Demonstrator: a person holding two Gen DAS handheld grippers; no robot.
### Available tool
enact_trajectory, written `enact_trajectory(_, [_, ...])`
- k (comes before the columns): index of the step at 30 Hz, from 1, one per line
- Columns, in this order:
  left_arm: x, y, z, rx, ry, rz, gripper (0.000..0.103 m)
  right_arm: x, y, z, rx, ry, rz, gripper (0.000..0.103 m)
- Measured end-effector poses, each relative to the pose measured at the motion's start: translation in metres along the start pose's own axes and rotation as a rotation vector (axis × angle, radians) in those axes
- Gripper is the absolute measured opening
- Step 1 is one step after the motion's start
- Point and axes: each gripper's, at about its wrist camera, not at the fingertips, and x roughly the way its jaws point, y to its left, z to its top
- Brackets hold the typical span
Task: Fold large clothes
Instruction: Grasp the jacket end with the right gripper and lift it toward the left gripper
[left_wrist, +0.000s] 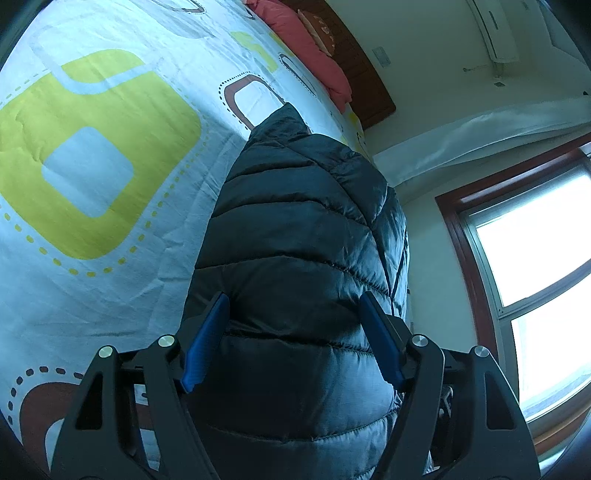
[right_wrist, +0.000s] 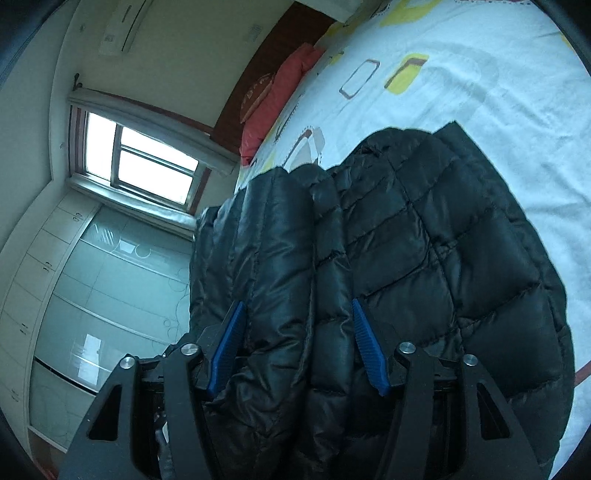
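A black quilted puffer jacket (left_wrist: 303, 229) lies on the bed's patterned sheet (left_wrist: 92, 155), near the bed's edge. In the left wrist view my left gripper (left_wrist: 293, 314) straddles a thick padded part of it, and both blue pads (left_wrist: 207, 343) press on the fabric with the jaws wide apart. In the right wrist view the jacket (right_wrist: 443, 236) spreads out to the right. A bunched, creased fold of it fills the gap of my right gripper (right_wrist: 297, 317), whose blue pads (right_wrist: 367, 350) bear on the fold from both sides. The jacket's lower edge is hidden under the grippers.
Pink pillows (left_wrist: 306, 44) lie against a dark wooden headboard (left_wrist: 369, 85) at the head of the bed. A bright window (right_wrist: 147, 162) and pale wardrobe doors (right_wrist: 92, 295) stand beyond the bed's edge. Open sheet (right_wrist: 480, 74) stretches past the jacket.
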Motion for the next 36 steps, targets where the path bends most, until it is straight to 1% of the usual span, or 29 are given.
enact_trajectory(1, [0.0,0.0,0.0,0.001,0.0,0.0,0.071,0.0,0.0,-0.001,-0.005,-0.001,-0.006,0.041])
enact_trajectory(2, [0.001,0.0,0.0,0.002,0.001,0.0,0.071,0.001,0.0,-0.002,-0.009,0.001,-0.004,0.03])
enact_trajectory(3, [0.0,0.0,0.0,0.002,0.0,0.002,0.071,0.001,0.001,-0.001,-0.014,-0.002,-0.004,0.026])
enact_trajectory(4, [0.0,-0.001,0.0,0.006,0.001,0.006,0.071,0.0,0.002,-0.002,-0.02,-0.01,-0.002,0.02])
enact_trajectory(5, [0.0,-0.003,0.0,0.014,0.004,0.012,0.071,-0.004,0.006,-0.002,-0.034,-0.028,-0.002,0.015])
enact_trajectory(7, [-0.003,-0.01,0.0,0.026,0.011,0.0,0.071,-0.014,0.016,0.0,-0.073,-0.078,-0.023,0.013])
enact_trajectory(10, [-0.006,-0.024,-0.001,0.055,0.03,-0.049,0.071,-0.039,0.016,0.012,-0.087,-0.151,-0.037,0.011])
enact_trajectory(11, [-0.004,-0.029,-0.003,0.072,0.042,-0.054,0.071,-0.048,0.011,0.017,-0.089,-0.164,-0.06,0.011])
enact_trajectory(14, [0.005,-0.036,-0.013,0.091,0.073,-0.061,0.071,-0.06,-0.012,0.027,-0.069,-0.182,-0.121,0.011])
enact_trajectory(16, [0.014,-0.039,-0.021,0.11,0.079,-0.047,0.071,-0.06,-0.028,0.03,-0.049,-0.166,-0.142,0.011])
enact_trajectory(18, [0.021,-0.043,-0.026,0.145,0.08,-0.021,0.071,-0.055,-0.044,0.029,-0.039,-0.143,-0.158,0.011])
enact_trajectory(21, [0.03,-0.053,-0.033,0.226,0.075,0.06,0.071,-0.045,-0.055,0.026,-0.044,-0.122,-0.169,0.011])
enact_trajectory(23, [0.039,-0.056,-0.037,0.287,0.077,0.123,0.067,-0.038,-0.059,0.026,-0.036,-0.11,-0.166,0.011])
enact_trajectory(24, [0.042,-0.056,-0.039,0.307,0.075,0.146,0.067,-0.037,-0.06,0.028,-0.03,-0.107,-0.163,0.011])
enact_trajectory(26, [0.05,-0.051,-0.042,0.333,0.075,0.168,0.067,-0.036,-0.064,0.027,-0.026,-0.099,-0.152,0.012])
enact_trajectory(28, [0.051,-0.049,-0.041,0.339,0.08,0.171,0.067,-0.038,-0.069,0.03,-0.002,-0.084,-0.13,0.013])
enact_trajectory(30, [0.047,-0.052,-0.039,0.35,0.086,0.161,0.067,-0.043,-0.065,0.032,0.005,-0.07,-0.122,0.017])
enact_trajectory(31, [0.041,-0.054,-0.038,0.355,0.082,0.151,0.067,-0.049,-0.063,0.032,0.001,-0.067,-0.131,0.022])
enact_trajectory(33, [0.027,-0.051,-0.037,0.323,0.07,0.123,0.067,-0.06,-0.052,0.029,-0.017,-0.068,-0.15,0.028])
enact_trajectory(34, [0.018,-0.048,-0.038,0.299,0.061,0.102,0.069,-0.068,-0.045,0.026,-0.024,-0.075,-0.15,0.039])
enact_trajectory(35, [0.013,-0.047,-0.04,0.285,0.052,0.087,0.073,-0.077,-0.038,0.022,-0.025,-0.084,-0.147,0.058])
enact_trajectory(36, [0.005,-0.044,-0.042,0.272,0.046,0.073,0.074,-0.086,-0.034,0.017,-0.025,-0.091,-0.14,0.066])
